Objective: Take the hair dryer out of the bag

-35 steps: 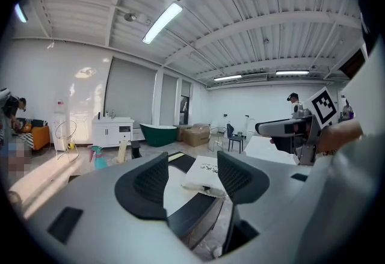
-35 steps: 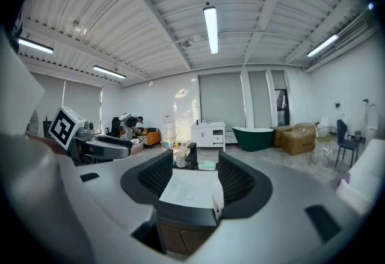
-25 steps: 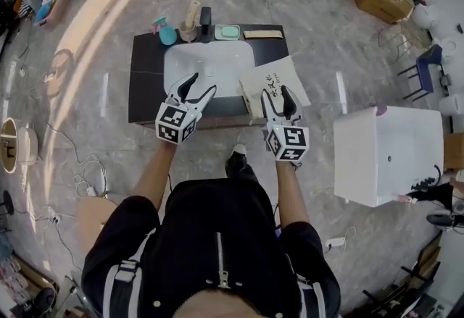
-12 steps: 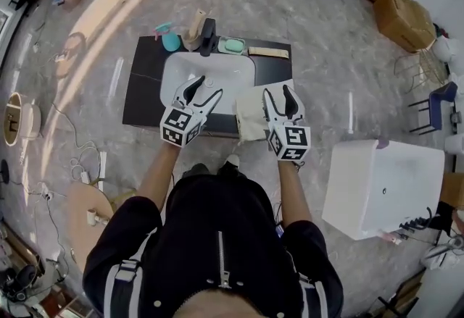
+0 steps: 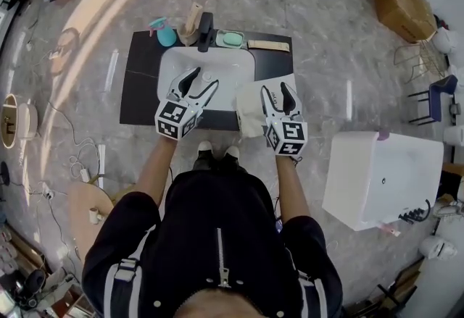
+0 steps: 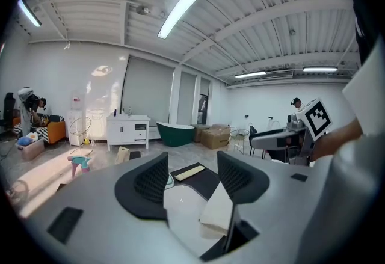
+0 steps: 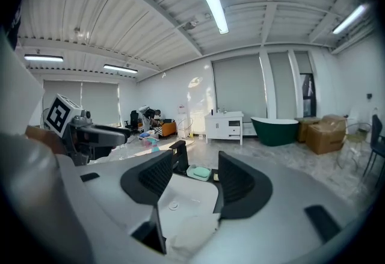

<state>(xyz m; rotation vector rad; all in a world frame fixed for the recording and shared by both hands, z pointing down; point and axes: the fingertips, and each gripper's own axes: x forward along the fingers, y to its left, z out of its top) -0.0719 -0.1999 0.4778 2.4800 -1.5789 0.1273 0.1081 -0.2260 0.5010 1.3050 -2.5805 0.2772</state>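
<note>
Moved: person's feet now closer to the table [image 5: 141, 85]; grippers little changed.
Left gripper [image 5: 201, 79]: jaws apart, empty, over the sink basin [image 5: 217, 56].
Bag [image 5: 249, 103]: cream, just right of basin; hair dryer unseen (presumably inside).
Right gripper [image 5: 275, 89]: jaws apart, empty, above bag.
Handling: hold the bag's mouth with one gripper; draw the dryer out with the other.

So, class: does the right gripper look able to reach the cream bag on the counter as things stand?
Probably yes: the right gripper hovers just over the cream bag, jaws apart and empty, with nothing in the way.
</note>
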